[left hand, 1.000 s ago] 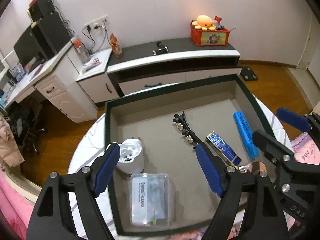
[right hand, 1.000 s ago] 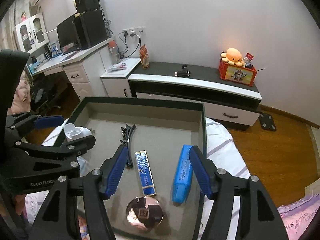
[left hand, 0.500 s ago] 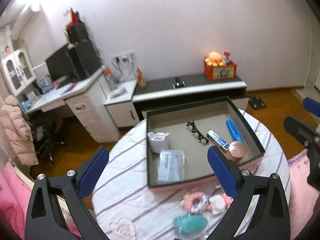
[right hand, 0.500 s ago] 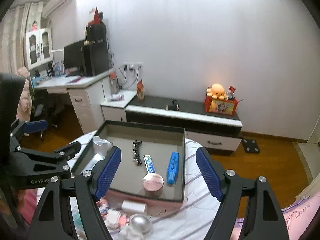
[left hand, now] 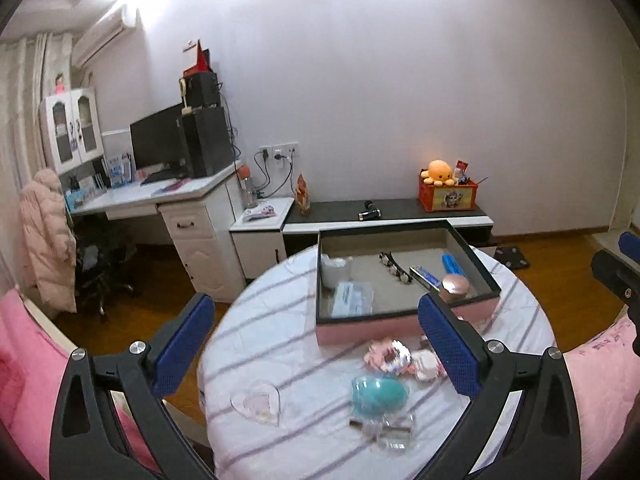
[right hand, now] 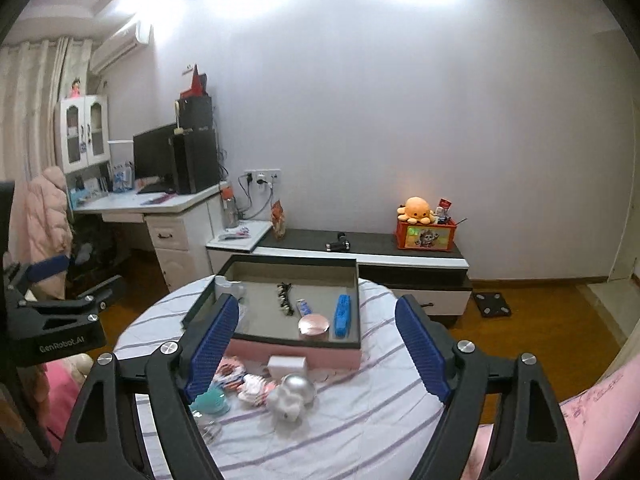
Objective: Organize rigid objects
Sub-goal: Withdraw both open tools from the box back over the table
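Observation:
A pink tray (left hand: pixel 360 331) (right hand: pixel 340 356) with a dark rim stands on the round striped table (left hand: pixel 280 344). In it lie a white cup (left hand: pixel 334 270), a clear case (left hand: pixel 352 298), a black hair clip (left hand: pixel 394 266) (right hand: pixel 284 300), a blue bar (left hand: pixel 452 264) (right hand: pixel 342 316) and a rose-gold compact (left hand: pixel 455 286) (right hand: pixel 314 325). In front of the tray sit a teal egg (left hand: pixel 378 394), a clear heart dish (left hand: pixel 258 402), a silver ball (right hand: pixel 298 388) and a small white box (right hand: pixel 286 366). My left gripper (left hand: pixel 315 306) and right gripper (right hand: pixel 317 306) hover back from the tray, jaws opening, nothing between them.
A pink frilly item (left hand: pixel 386 356) and small clear pieces (left hand: pixel 388 432) lie near the table's front edge. Behind the table runs a low cabinet (left hand: pixel 384 210) with an orange box (left hand: pixel 448 196); a white desk (left hand: pixel 160 200) stands left. Pink bedding (left hand: pixel 24 360) borders the table.
Both grippers have drawn back and upward from right above the tray, and their jaws have widened. The loose items in front of the tray have come into view.

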Demonstrator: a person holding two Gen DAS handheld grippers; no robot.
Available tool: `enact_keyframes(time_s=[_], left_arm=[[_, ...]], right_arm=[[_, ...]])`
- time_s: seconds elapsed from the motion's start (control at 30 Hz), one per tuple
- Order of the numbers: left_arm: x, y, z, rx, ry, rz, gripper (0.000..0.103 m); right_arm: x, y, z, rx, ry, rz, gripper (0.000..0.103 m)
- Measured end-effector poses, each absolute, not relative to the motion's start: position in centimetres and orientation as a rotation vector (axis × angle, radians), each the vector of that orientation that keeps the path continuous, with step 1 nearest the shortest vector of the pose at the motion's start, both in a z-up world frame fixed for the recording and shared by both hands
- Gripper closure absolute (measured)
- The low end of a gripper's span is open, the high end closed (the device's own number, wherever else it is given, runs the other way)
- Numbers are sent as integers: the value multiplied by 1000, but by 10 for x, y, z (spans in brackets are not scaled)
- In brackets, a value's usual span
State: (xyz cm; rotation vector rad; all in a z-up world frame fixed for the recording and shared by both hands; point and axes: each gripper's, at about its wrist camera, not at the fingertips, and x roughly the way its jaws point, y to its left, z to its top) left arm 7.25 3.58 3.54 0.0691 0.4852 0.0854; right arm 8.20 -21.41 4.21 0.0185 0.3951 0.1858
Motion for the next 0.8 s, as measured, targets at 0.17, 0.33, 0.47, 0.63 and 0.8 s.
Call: enact_keyframes(time_s=[0.17, 0.33, 0.47, 0.63, 0.8], left_arm=[[53, 36, 16, 61, 496, 89, 0], [45, 28, 9, 89, 495, 99, 0], [46, 25, 10, 100, 510, 101, 0], [57, 19, -1, 132, 567, 95, 0], [78, 12, -26, 144, 679, 60, 0]], right_arm=[[59, -216, 31, 38, 392, 208, 18], [51, -214, 23, 31, 404, 207, 18], [48, -210, 24, 11, 401, 203, 18], [56, -211, 19, 0, 429, 189, 18], [80, -209, 3, -6, 518, 182, 17]])
